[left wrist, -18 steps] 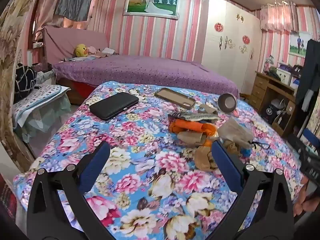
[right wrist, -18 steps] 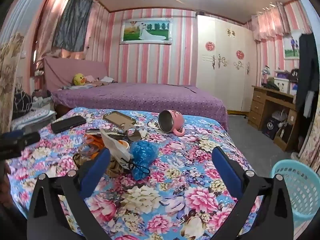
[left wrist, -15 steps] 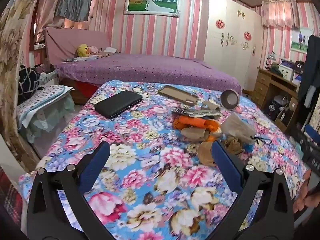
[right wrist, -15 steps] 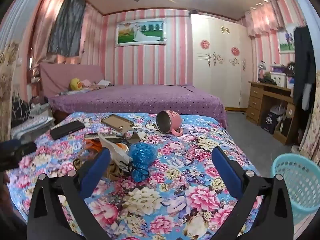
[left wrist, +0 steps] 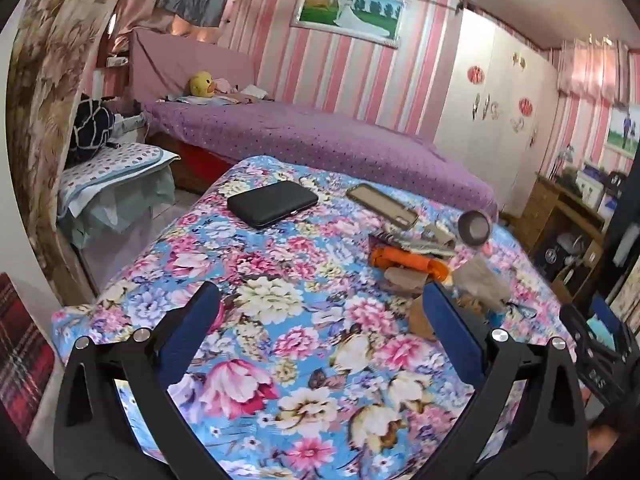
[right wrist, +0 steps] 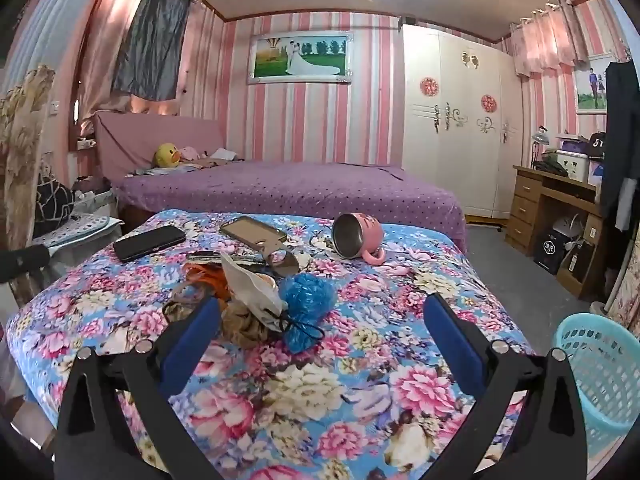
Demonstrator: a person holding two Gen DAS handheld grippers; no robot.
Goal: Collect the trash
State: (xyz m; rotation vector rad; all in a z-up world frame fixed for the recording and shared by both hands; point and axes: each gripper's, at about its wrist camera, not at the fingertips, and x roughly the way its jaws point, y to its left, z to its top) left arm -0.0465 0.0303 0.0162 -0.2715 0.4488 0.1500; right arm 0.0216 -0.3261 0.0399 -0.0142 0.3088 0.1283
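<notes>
left gripper (left wrist: 320,312): wide open, nothing in it
right gripper (right wrist: 322,314): wide open too, empty
trash pile (right wrist: 256,300): just ahead, left of center
basket (right wrist: 600,364): off to its right

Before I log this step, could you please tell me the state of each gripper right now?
Left gripper: open, holding nothing.
Right gripper: open, holding nothing.

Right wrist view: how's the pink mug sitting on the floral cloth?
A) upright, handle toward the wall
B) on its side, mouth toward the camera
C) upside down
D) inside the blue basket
B: the pink mug lies on its side, its steel-lined opening facing the camera and its handle low against the cloth.
</notes>
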